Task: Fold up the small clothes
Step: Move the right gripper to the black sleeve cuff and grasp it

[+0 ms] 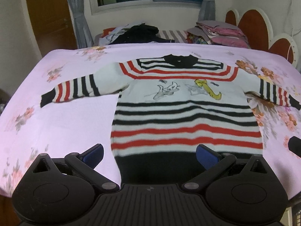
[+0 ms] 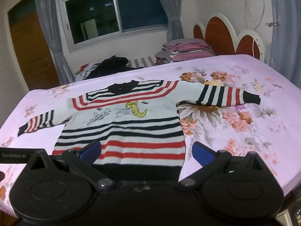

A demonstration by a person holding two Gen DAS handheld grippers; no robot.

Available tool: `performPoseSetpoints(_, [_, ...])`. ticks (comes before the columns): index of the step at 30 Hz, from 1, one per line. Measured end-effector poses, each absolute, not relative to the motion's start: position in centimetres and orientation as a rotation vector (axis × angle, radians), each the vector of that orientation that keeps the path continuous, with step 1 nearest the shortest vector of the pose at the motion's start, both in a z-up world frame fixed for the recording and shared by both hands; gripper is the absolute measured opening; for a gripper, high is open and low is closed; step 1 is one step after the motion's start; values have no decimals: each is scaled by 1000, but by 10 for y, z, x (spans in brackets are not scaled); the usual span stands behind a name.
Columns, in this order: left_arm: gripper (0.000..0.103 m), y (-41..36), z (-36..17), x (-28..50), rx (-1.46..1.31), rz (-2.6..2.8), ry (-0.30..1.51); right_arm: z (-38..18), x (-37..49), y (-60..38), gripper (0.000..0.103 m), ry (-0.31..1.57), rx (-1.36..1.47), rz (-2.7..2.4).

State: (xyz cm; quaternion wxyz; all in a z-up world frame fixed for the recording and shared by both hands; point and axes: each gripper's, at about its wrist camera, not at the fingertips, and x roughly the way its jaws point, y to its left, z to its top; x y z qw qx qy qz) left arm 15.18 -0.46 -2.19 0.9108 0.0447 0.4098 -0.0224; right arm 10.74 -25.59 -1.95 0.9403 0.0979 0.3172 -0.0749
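A small striped sweater (image 1: 186, 113) in white, black and red, with a cartoon print on the chest, lies flat and face up on the pink floral sheet (image 1: 56, 113), both sleeves spread out. It also shows in the right wrist view (image 2: 124, 128). My left gripper (image 1: 149, 157) is open and empty, just above the black hem near its left corner. My right gripper (image 2: 146, 153) is open and empty, over the hem near its right corner. The other gripper's body (image 2: 18, 155) shows at the left edge of the right wrist view.
Behind the sheet-covered surface, a bed holds a dark heap of clothes (image 1: 139, 33) and a stack of folded pink and grey bedding (image 1: 222, 32). A red and white headboard (image 1: 254, 26) stands at the right. A wooden door (image 1: 49, 15) is at the left.
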Motion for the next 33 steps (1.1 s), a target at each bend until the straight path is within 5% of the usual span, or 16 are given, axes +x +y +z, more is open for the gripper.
performPoseSetpoints(19, [103,-14,-45,276,175,-86,821,-34,200,-293,103,637,276,-317])
performPoseSetpoints(33, [103,-60,-76,345,85,13,850,-76,270,-429,102,686,319,-401])
